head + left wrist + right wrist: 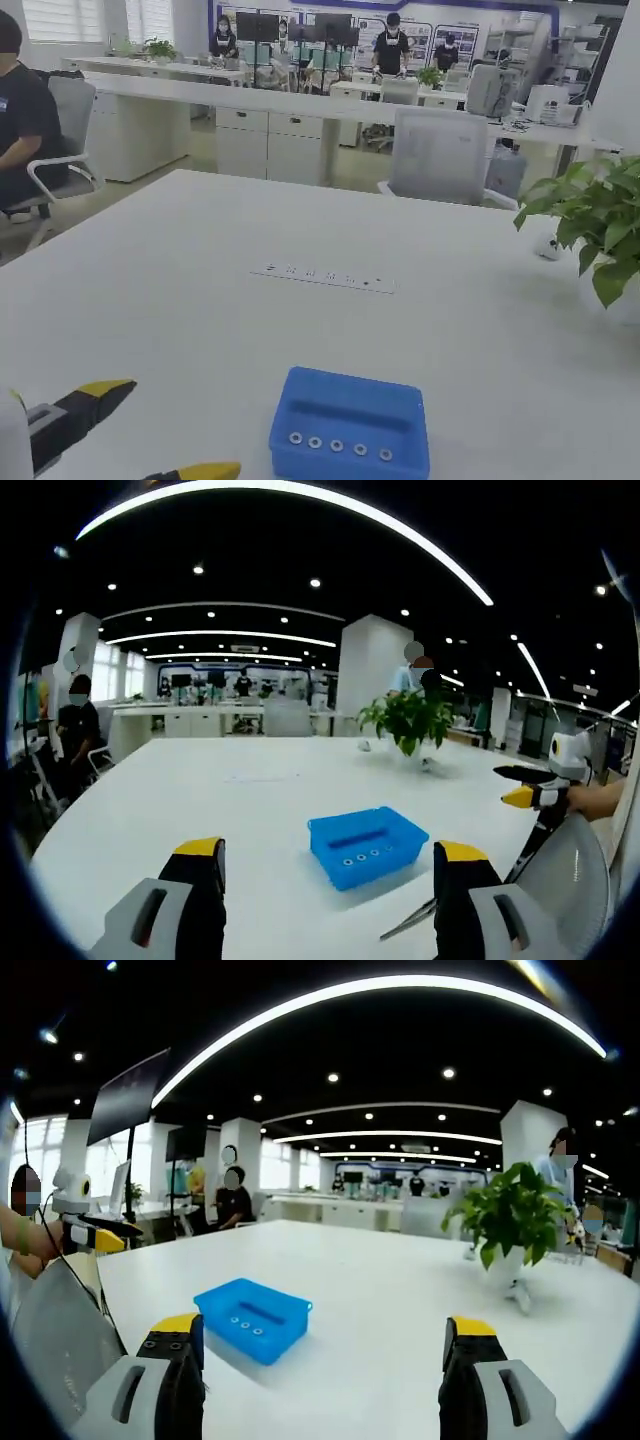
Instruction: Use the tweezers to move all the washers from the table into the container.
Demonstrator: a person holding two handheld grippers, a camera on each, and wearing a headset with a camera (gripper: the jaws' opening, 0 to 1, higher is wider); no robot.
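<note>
While the left gripper point(330, 852) and the right gripper point(323, 1325) hang wide open with nothing in them, five washers point(337, 445) sit in a row inside the blue container point(345, 400) on the white table point(200, 300). Tweezers point(408, 925) lie flat on the table near the container.

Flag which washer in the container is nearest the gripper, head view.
The leftmost washer in the row of five inside the blue container; its end faces the gripper at lower left.
</note>
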